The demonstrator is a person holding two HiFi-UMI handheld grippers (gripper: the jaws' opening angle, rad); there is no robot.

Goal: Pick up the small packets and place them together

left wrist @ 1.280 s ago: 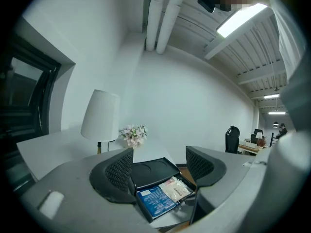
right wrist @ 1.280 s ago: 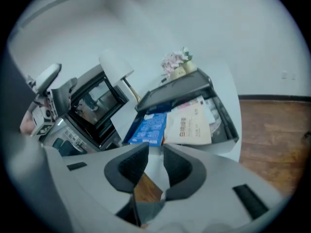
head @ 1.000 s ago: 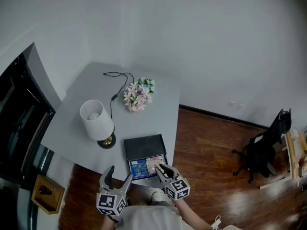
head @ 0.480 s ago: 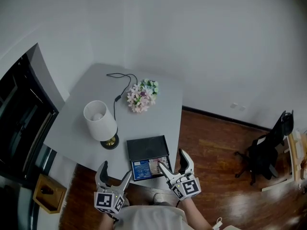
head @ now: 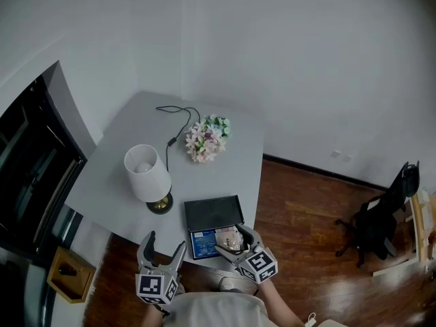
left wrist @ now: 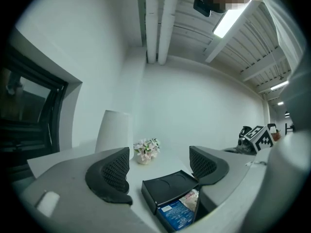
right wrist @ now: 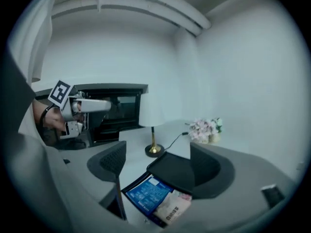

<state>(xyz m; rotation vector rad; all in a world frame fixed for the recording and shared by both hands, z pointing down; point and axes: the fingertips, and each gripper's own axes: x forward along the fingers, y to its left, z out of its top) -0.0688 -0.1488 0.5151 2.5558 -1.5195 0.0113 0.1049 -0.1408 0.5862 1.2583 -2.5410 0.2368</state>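
Right claw [head: 235, 242] shifted toward packets [right wrist: 154, 194], tilted downward, empty jaws just narrowing

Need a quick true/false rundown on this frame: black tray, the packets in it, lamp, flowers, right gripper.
1. The blue rectangular packet lies in the black plastic tray. True.
2. The lamp with the white shade and brass base lies tipped over. False: it stands upright on the grey table.
3. The right gripper is clamped on the blue packet. False: its jaws stand apart, having just closed a little, with nothing gripped between them.
4. A pale pink packet lies beside the blue one in the tray. True.
5. The bunch of pastel flowers sits inside the tray. False: it sits on the table beyond the tray, apart from it.
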